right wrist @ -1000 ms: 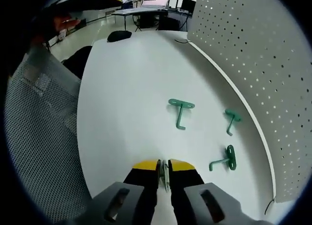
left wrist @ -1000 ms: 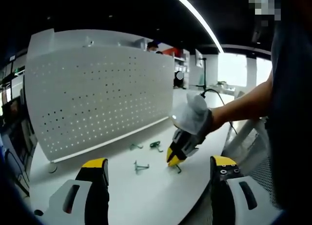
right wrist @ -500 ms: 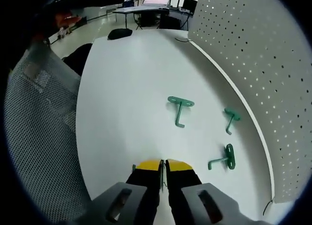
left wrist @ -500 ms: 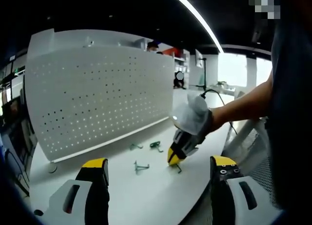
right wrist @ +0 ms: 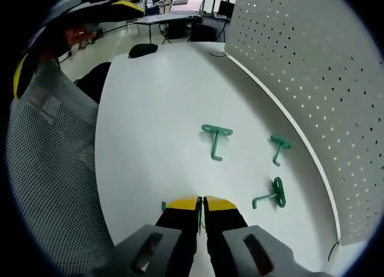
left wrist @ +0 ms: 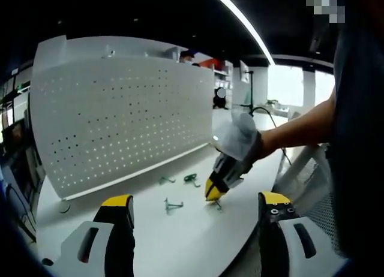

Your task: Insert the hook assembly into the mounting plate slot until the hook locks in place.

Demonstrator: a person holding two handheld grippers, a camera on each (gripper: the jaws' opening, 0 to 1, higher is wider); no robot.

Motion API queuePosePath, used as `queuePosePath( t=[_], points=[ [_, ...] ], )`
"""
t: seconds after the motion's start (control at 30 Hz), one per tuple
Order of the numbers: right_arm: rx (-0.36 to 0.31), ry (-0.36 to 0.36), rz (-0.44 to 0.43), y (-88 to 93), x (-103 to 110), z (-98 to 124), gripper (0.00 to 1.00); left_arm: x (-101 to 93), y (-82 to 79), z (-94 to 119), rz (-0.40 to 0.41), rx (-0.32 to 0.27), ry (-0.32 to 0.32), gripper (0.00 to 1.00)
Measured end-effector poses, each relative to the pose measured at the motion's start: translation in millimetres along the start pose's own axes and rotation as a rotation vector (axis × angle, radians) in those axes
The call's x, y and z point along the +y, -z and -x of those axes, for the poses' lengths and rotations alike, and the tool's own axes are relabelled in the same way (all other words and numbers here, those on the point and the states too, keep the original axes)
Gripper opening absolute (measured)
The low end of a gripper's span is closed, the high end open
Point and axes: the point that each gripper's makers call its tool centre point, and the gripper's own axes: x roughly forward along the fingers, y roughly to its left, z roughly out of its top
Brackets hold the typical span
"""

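Lifted right hand-held gripper pinches hook; three hooks beyond.

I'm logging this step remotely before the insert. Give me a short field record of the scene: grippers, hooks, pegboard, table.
right gripper: jaws shut on a thin green hook, seen above the table in the left gripper view
held hook: sticks out below the yellow tips, mostly hidden
left gripper: jaws wide apart, nothing between them
loose hooks: three green ones on the table
pegboard: white, upright along the table's far edge, no hook in it that can be made out
table: white
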Motion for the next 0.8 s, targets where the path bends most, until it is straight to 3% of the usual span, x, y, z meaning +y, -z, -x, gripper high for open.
queuePosePath(
  t=[0.37, 0.8],
  points=[
    [-0.054, 0.009, -0.05, -7.8, -2.6, 5.7, 0.0, -1.4, -0.2, -0.6, -0.007, 0.008, 0.008, 0.86],
    [-0.2, 0.032, -0.134, -38.8, -9.6, 25.5, 0.0, -3.6, -14.2, -4.5, 0.004, -0.029, 0.025, 0.85]
  ],
)
